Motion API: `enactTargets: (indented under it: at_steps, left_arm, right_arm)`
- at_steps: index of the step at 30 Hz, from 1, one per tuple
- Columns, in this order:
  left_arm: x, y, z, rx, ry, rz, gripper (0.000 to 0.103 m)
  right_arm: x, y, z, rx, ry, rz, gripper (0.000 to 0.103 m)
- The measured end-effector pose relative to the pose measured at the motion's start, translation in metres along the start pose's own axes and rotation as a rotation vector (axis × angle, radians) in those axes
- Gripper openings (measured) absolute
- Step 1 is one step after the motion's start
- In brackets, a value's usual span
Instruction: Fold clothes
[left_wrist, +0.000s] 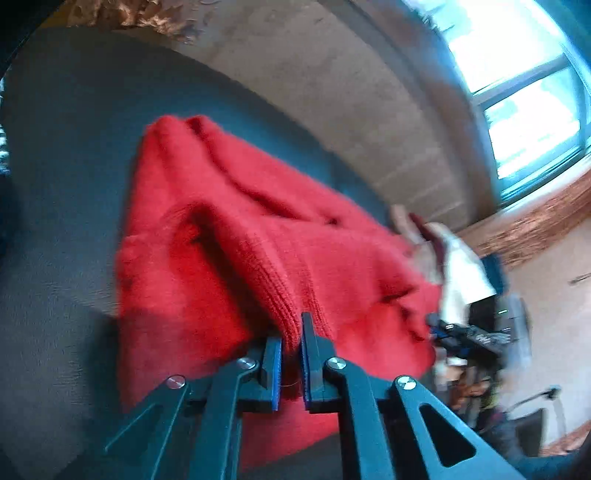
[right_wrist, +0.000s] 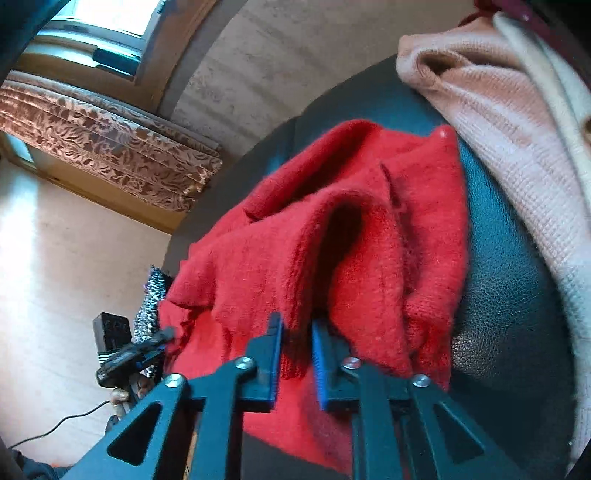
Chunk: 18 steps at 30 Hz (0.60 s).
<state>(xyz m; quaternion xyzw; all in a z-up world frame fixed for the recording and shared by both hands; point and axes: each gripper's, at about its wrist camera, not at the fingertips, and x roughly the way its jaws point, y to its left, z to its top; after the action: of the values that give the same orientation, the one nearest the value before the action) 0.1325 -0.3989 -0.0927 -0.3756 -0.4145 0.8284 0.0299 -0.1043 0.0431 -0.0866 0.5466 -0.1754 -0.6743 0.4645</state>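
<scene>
The left gripper (left_wrist: 291, 339) is clamped on a ribbed edge of the red sweater (left_wrist: 236, 236), its blue-lined fingers pressed close with the knit bunched between them. The right gripper (right_wrist: 297, 339) pinches another stretch of the same sweater (right_wrist: 332, 236), its fingers a little wider apart but with fabric pulled up into the gap; the picture is blurred there, so how firm that bite is stays somewhat uncertain. Each tool appears small at the edge of the other's view, so the two holds sit at opposite ends of one edge, probably so the edge can be carried over as a straight line instead of sagging in the middle.

The sweater lies on a dark leather-like cushion (right_wrist: 506, 314), its far part resting flat while the near part rises in loose folds toward both grips. Lifting it this way keeps the lower layer anchored by its own weight as the upper layer travels.

Beside it, to the right, a pale pink knit (right_wrist: 498, 122) is piled on the same surface, just beside the red cloth. Beyond are a plain wall (left_wrist: 351, 92) and a bright window (left_wrist: 524, 85).
</scene>
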Motion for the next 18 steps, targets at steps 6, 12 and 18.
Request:
enactTargets:
  at_steps: [6,12,18]
  left_arm:
    - [-0.022,0.002,0.031,-0.095,-0.143,-0.236,0.006]
    - [0.002,0.030,0.068,-0.267,-0.217,-0.282,0.006]
    - [0.043,0.065,0.081,-0.447,-0.240,-0.230,0.008]
  right_arm:
    - [-0.017,0.029,0.022,-0.046,-0.092,0.214,0.013]
    - [0.002,0.005,0.068,0.074,-0.207,0.230,0.014]
    - [0.039,-0.057,0.081,0.318,-0.208,0.272,0.047]
